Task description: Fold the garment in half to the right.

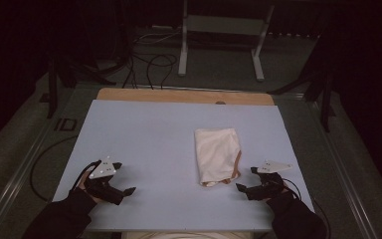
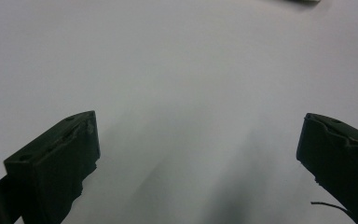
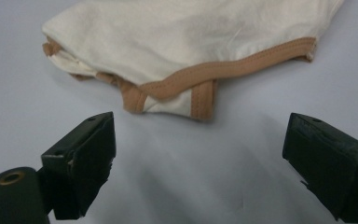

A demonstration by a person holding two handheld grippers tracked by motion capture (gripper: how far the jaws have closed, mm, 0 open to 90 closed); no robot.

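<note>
I see the cloth [image 1: 218,156] folded, centre-right of the high view | my right gripper [image 1: 247,179] just beside its lower edge, jaws apart | my left gripper [image 1: 123,178] lower left, jaws apart

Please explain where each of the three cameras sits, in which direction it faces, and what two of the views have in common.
High view: above the person's side, facing forward and down on the table; both forearms, left gripper, right gripper.
Left gripper view: on the left gripper, facing bare tabletop between its open jaws.
Right gripper view: on the right gripper, jaws open, facing the folded cream cloth.
Shared: high and right gripper views both show the cloth.
</note>
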